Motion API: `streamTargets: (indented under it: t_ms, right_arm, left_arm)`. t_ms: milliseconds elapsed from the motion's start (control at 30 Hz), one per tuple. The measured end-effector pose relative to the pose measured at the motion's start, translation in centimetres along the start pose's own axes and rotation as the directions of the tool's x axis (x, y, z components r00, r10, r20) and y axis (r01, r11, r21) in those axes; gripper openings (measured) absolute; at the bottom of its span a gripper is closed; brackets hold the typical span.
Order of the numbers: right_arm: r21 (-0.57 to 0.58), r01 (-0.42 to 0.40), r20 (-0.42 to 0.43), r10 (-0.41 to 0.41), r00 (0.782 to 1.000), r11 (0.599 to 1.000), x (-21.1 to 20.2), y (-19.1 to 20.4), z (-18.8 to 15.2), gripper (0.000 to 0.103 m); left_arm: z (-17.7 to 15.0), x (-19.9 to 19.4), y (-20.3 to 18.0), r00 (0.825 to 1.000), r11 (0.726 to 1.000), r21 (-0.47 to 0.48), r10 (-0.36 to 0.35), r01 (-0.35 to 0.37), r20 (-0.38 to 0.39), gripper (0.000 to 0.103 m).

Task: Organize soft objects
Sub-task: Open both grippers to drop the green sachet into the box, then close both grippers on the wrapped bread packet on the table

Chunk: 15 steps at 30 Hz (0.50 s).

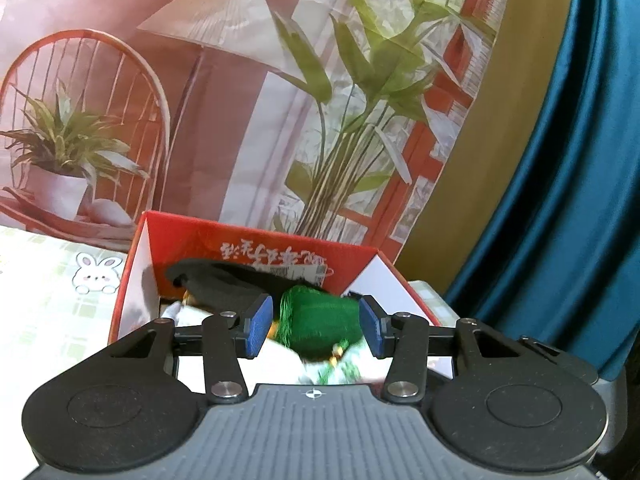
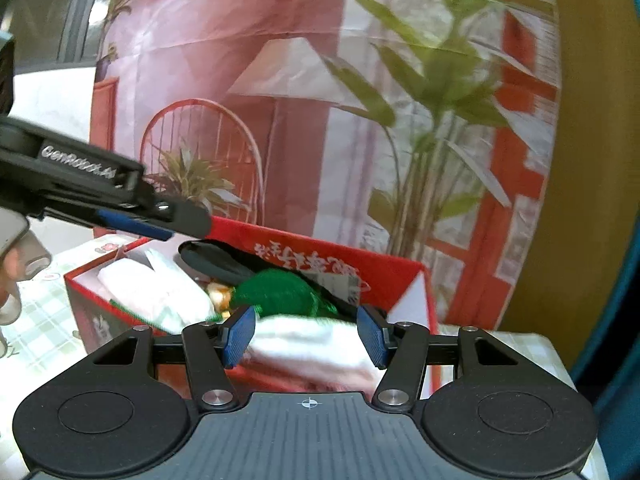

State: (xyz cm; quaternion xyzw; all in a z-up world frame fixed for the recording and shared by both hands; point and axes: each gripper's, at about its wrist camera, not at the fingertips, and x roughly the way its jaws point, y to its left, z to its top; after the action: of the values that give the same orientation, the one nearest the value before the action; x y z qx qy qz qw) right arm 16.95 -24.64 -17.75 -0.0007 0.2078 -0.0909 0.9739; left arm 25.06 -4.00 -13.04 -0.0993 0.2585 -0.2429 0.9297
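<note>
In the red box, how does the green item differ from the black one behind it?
The green item is bright, bulgy and mesh-like with fringe at one end; the black item is dark, smooth and flatter. The green item sits nearer the grippers, toward the middle of the red box; the black item lies behind it against the printed back wall, partly covered by the green one. Both look soft and lie inside the box, and neither gripper holds them.

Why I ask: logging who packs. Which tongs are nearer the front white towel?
Right: right tongs straddle the white towel; left tongs hover above the red box, farther left.
</note>
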Motion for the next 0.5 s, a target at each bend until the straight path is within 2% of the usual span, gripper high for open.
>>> streamTargets:
  t_ms: [233, 367, 500]
  right_arm:
    - [0.056, 0.009, -0.041, -0.007, 0.999, 0.998, -4.3, -1.6, -2.7, 0.053]
    - [0.101, 0.007, -0.123, 0.006, 0.992, 0.995, -5.7, -2.3, -5.5, 0.054]
    - [0.213, -0.009, -0.212, 0.055, 0.976, 0.977, -6.6, -2.9, -8.5, 0.054]
  left_arm:
    - [-2.6, -3.3, -0.6, 1.000, 0.999, -0.044, 0.013, -0.012, 0.010, 0.050]
    - [-4.6, -4.7, -1.1, 1.000, 0.997, -0.070, 0.014, -0.014, -0.007, 0.050]
    - [-6.9, -4.8, -1.2, 0.998, 0.996, -0.086, 0.005, -0.011, -0.066, 0.050]
